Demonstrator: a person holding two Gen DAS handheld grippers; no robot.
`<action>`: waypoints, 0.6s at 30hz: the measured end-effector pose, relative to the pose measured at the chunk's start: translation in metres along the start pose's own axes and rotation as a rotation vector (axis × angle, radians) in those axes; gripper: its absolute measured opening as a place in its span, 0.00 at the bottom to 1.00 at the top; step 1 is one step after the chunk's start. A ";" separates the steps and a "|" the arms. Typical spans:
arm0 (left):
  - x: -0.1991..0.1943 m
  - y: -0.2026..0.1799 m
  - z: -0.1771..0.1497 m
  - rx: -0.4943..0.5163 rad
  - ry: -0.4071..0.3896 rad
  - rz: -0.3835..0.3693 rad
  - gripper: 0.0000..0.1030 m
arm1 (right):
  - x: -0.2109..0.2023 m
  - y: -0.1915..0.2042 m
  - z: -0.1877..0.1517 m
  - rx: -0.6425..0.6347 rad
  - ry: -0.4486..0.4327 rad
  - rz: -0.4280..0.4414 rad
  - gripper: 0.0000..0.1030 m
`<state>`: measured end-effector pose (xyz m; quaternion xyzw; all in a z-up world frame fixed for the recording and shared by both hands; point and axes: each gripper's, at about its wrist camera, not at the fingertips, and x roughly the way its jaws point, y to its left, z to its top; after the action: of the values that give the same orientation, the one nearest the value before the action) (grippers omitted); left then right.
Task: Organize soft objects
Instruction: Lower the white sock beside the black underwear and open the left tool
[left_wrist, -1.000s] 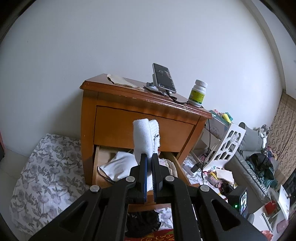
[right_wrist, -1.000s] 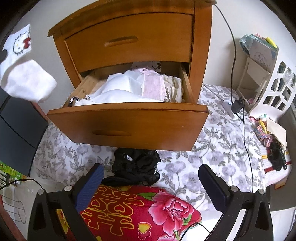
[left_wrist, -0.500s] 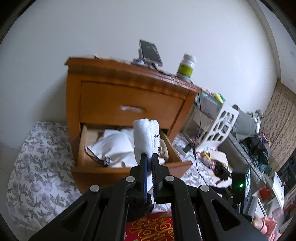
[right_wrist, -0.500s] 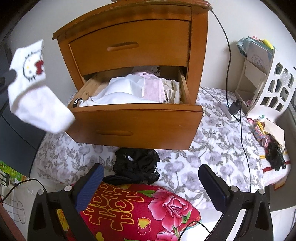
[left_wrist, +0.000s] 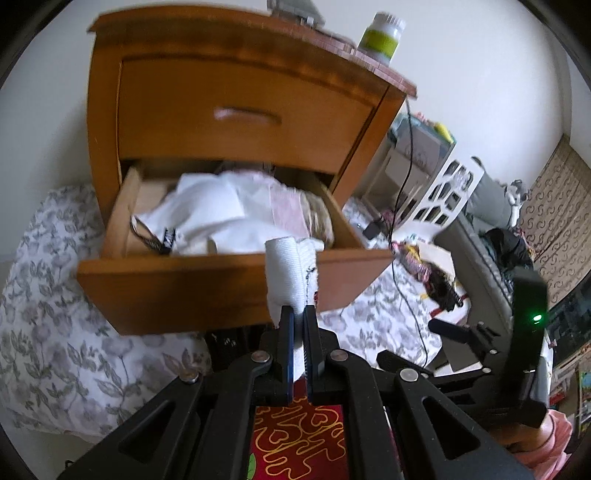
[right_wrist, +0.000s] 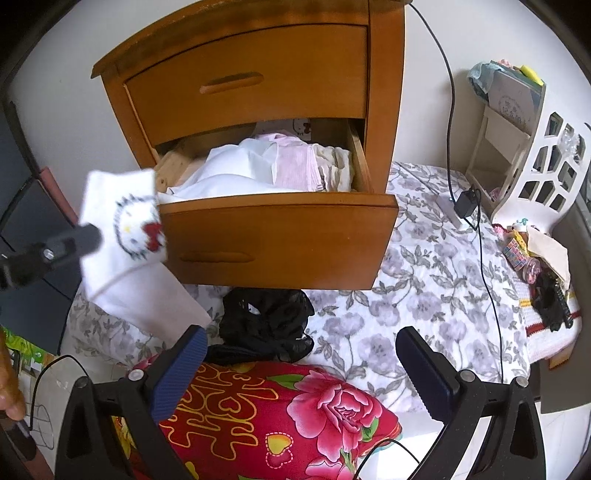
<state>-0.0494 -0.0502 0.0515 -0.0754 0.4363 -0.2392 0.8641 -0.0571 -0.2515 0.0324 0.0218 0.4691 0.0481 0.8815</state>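
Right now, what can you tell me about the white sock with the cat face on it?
The sock is white, soft knit cloth with a cartoon cat face and red bow near its cuff. The left tool is shut on it, holding it in the air in front of the open drawer. Its foot end hangs down loosely.

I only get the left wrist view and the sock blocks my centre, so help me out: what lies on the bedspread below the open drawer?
Observer: A black garment lies crumpled there, just below the drawer front.
Operator: Does the sock have any print?
Observer: Yes, the sock shows a cartoon cat face with a red bow.
Operator: Is the right gripper holding anything?
Observer: No, the right gripper is open and empty, above a red floral cloth.
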 end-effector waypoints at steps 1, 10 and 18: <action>0.006 0.001 -0.001 0.000 0.013 0.000 0.04 | 0.002 -0.001 0.000 0.001 0.004 0.000 1.00; 0.053 0.009 -0.011 -0.020 0.130 0.019 0.04 | 0.015 -0.007 -0.001 0.012 0.031 -0.002 1.00; 0.089 0.017 -0.020 -0.022 0.222 0.050 0.04 | 0.025 -0.009 -0.002 0.016 0.052 -0.003 1.00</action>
<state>-0.0144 -0.0762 -0.0308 -0.0471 0.5337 -0.2197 0.8153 -0.0442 -0.2583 0.0099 0.0269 0.4923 0.0437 0.8689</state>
